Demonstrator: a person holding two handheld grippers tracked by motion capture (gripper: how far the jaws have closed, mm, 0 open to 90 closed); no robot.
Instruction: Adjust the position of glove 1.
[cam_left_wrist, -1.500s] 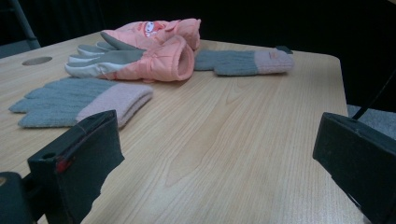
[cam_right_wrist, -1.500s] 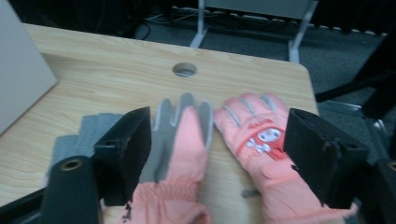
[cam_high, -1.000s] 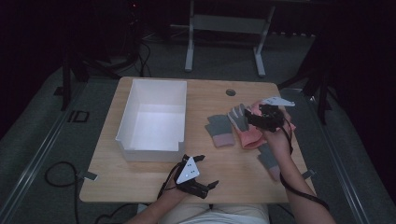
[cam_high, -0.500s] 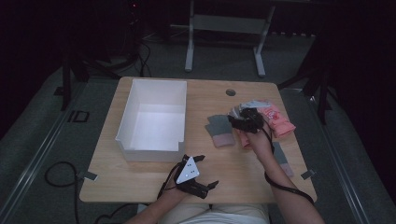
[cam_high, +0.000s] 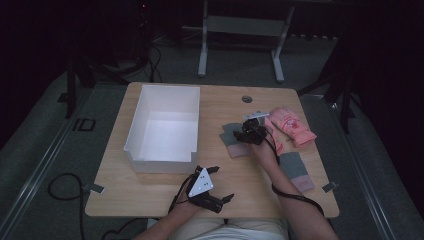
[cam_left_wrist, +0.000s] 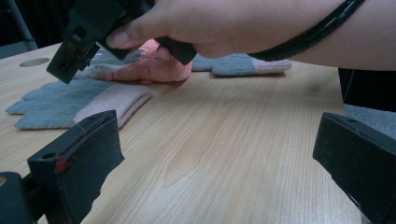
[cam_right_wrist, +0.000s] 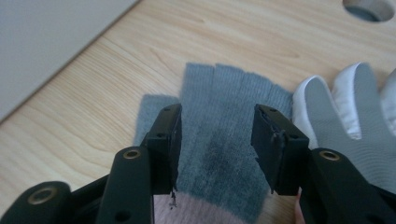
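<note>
From above, the white box (cam_high: 162, 125) sat on the table's (cam_high: 150, 195) left half, and everything else is placed off it. The right gripper (cam_high: 248, 136) had dropped down and in toward the box since a second before, from over the pink gloves (cam_high: 292, 125) to directly above the grey glove (cam_high: 231, 134), the one lying nearest the box's right wall. The left gripper (cam_high: 220, 185) had not stirred, parked by the box's near right corner, jaws wide apart and holding nothing.

The left gripper view looked across bare wood at the same grey glove (cam_left_wrist: 70, 100), flat on the table, the right hand (cam_left_wrist: 196, 23) low over it.

In the right gripper view the jaws straddled the grey glove (cam_right_wrist: 219, 126), a white glove (cam_right_wrist: 345, 126) just beside it on the side away from the box. They had just been closing, the glove between them, but gaps showed; the pads probably weren't pinching yet, though their tips are hard to read. So the pick looked imminent, with the box likely next.
</note>
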